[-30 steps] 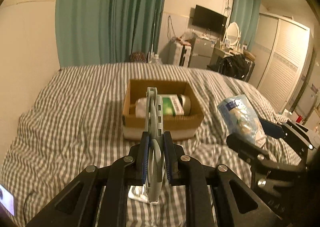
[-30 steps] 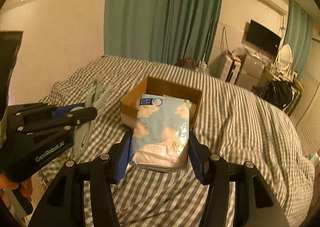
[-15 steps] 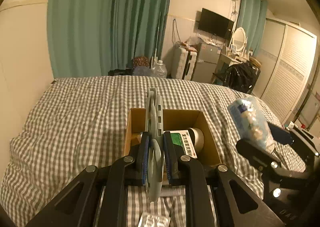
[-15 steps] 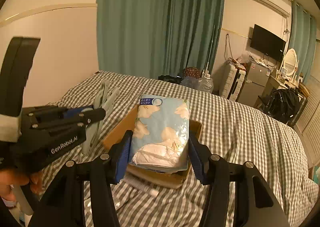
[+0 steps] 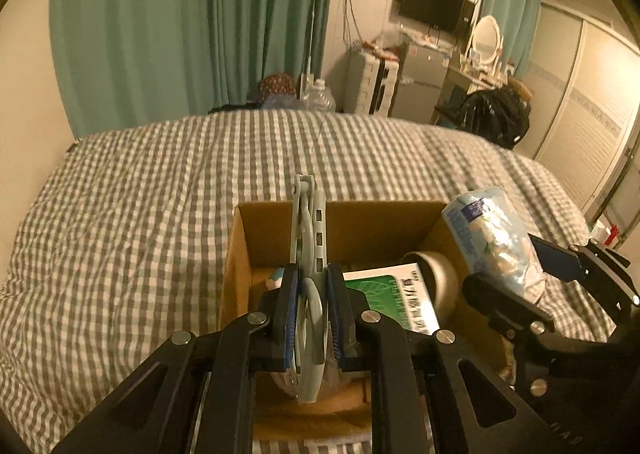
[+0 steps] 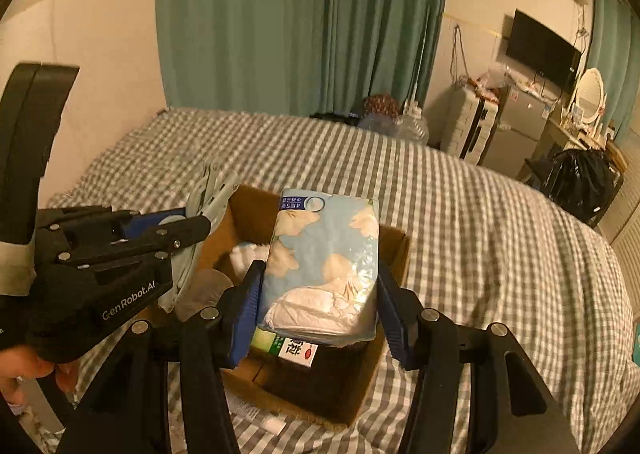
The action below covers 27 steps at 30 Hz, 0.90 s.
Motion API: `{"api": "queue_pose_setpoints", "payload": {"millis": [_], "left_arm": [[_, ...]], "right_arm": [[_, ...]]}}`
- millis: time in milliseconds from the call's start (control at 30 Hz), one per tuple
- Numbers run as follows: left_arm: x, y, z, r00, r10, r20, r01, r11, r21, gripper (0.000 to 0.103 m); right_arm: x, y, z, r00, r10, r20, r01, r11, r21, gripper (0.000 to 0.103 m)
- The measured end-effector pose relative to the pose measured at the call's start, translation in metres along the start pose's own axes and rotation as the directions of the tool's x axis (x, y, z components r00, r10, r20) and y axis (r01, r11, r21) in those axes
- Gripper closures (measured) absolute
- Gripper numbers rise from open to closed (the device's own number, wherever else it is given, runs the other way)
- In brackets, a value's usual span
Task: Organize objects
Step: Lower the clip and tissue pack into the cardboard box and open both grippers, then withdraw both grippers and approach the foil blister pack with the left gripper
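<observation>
Grey clip (image 5: 310,286) being pinched edge-on by left gripper (image 5: 312,318) over cardboard box (image 5: 236,254) near-left, for drop-in. Tissue pack (image 6: 324,266) being clamped flat by right gripper (image 6: 318,310) above box right side, over green-labelled bottle (image 5: 390,300).

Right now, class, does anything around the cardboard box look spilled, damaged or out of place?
Nothing spilled or damaged shows. The cardboard box sits open on the checked bed cover. The left gripper holds a grey hanger over it, and the right gripper holds a tissue pack.
</observation>
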<state>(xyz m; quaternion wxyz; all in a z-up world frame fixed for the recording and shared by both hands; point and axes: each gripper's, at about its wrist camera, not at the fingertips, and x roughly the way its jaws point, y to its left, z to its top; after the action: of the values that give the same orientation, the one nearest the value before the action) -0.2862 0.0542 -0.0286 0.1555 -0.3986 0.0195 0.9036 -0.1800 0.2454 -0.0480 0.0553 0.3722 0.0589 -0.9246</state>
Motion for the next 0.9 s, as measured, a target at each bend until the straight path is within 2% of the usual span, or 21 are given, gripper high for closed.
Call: {"api": "queue_pose_setpoints", "payload": {"millis": [200,367,433,533,600,633,700,733,767,900], "left_arm": [[0.031,0.007,-0.002,0.999,-0.004,-0.047,0.004,1.0,0.003,0.089],[0.036,0.011,-0.001,0.999,0.01,-0.04,-0.01,1.0,-0.008,0.089],[0.033,0.013,-0.002,0.999,0.013,-0.037,-0.014,1.0,-0.016,0.087],[0.026,0.016,0.002,0.999,0.022,-0.034,-0.023,1.0,-0.022,0.087],[0.017,0.014,0.003,0.999,0.036,-0.032,-0.037,0.999,-0.009,0.082],[0.012,0.012,0.006,0.999,0.044,-0.028,-0.044,0.999,-0.002,0.076],[0.0,0.006,0.008,0.998,0.059,-0.01,-0.059,0.998,0.008,0.063],[-0.009,0.003,0.01,0.998,0.068,0.006,-0.068,0.998,0.011,0.051],[-0.021,0.0,0.011,0.996,0.08,0.03,-0.081,0.997,0.009,0.043],[-0.065,-0.007,0.013,0.988,0.116,0.098,-0.117,0.993,-0.003,0.03]], "right_arm": [[0.034,-0.005,-0.007,0.999,-0.003,-0.04,0.003,1.0,0.005,0.049],[0.037,-0.01,-0.008,0.999,-0.01,-0.043,0.01,1.0,0.012,0.048],[0.032,-0.014,-0.008,0.999,-0.025,-0.032,0.026,1.0,0.014,0.046],[0.02,-0.017,-0.007,0.999,-0.041,-0.012,0.041,0.999,0.026,0.036],[0.005,-0.02,-0.003,0.999,-0.051,0.008,0.05,0.998,0.037,0.031],[0.0,-0.022,0.0,0.998,-0.055,0.016,0.054,0.998,0.04,0.03],[-0.019,-0.025,0.006,0.997,-0.066,0.039,0.064,0.997,0.046,0.026],[-0.028,-0.026,0.008,0.996,-0.071,0.048,0.068,0.996,0.049,0.025],[-0.041,-0.027,0.01,0.995,-0.078,0.064,0.075,0.996,0.052,0.022],[-0.087,-0.028,0.016,0.987,-0.106,0.12,0.099,0.993,0.068,0.014]]}}
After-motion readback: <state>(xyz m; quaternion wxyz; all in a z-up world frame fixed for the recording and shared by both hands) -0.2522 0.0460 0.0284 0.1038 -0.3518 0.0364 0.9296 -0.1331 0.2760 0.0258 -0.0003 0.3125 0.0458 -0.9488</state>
